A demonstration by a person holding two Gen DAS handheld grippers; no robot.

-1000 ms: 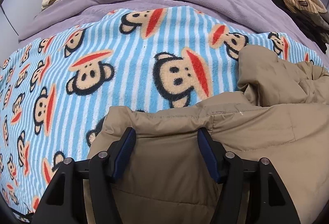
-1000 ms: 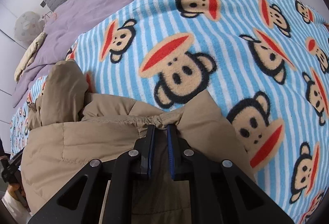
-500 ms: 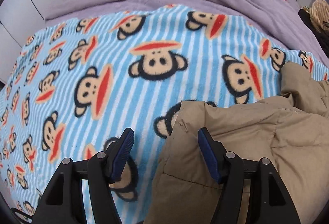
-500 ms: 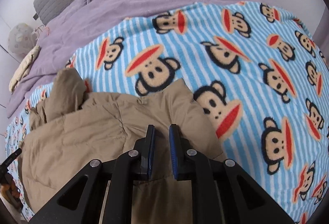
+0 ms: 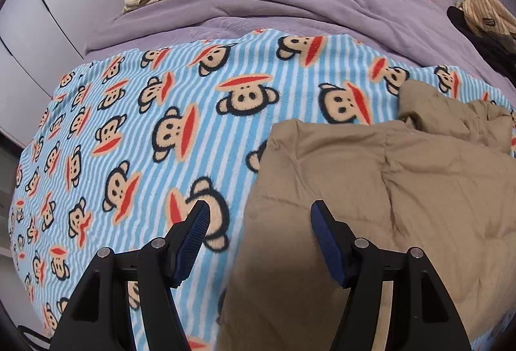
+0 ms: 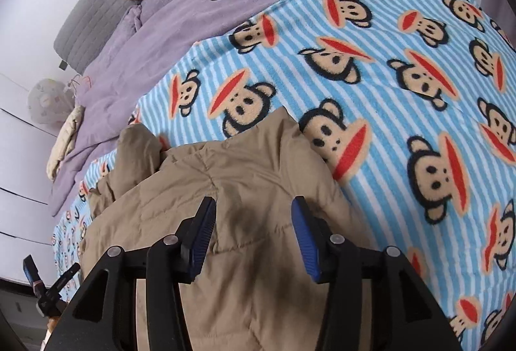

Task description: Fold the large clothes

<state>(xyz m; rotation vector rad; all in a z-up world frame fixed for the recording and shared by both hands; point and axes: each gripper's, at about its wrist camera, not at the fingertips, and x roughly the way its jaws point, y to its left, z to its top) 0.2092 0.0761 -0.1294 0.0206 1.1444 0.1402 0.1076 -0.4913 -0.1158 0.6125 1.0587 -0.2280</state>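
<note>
My right gripper (image 6: 253, 219) has just been opening, nothing pinched, the tan jacket (image 6: 258, 254) lying below it on the monkey blanket (image 6: 403, 28). My left gripper (image 5: 259, 225) hangs released above the jacket's (image 5: 371, 206) left edge.
</note>
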